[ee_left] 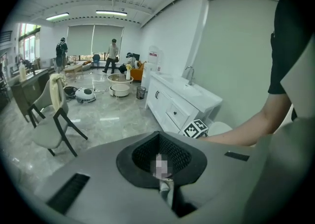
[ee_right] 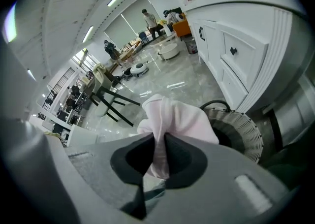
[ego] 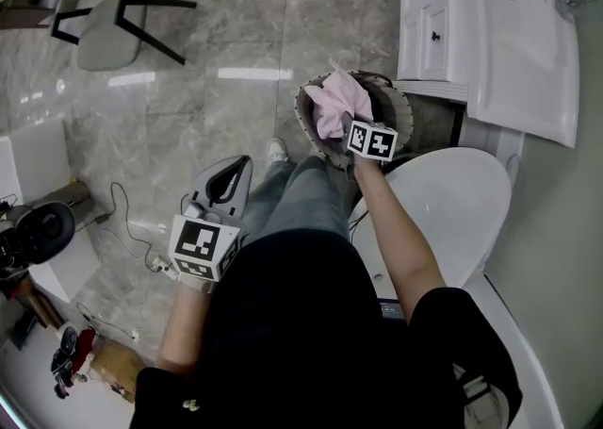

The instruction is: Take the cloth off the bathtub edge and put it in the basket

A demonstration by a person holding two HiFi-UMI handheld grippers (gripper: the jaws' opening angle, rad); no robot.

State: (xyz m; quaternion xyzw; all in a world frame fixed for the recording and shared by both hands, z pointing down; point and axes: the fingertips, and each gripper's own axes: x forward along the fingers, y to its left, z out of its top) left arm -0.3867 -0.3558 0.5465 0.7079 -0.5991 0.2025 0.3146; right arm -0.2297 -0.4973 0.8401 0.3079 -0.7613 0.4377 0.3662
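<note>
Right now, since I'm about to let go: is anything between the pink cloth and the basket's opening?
Nothing visible stands in the way. The right gripper holds the pink cloth pinched over the basket, and no lid or other object lies across the basket's open mouth.

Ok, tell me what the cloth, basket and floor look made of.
Cloth: soft pink fabric, matte; it bunches into folds.
Basket: woven, of wicker or plastic strands, I can't tell which; pale ribbed wall.
Floor: polished grey stone or stone-look tile; veins, joints and lamp reflections show.

The cloth (ego: 334, 102) hangs over the basket (ego: 303, 114), beside the cabinet (ego: 429, 31).
</note>
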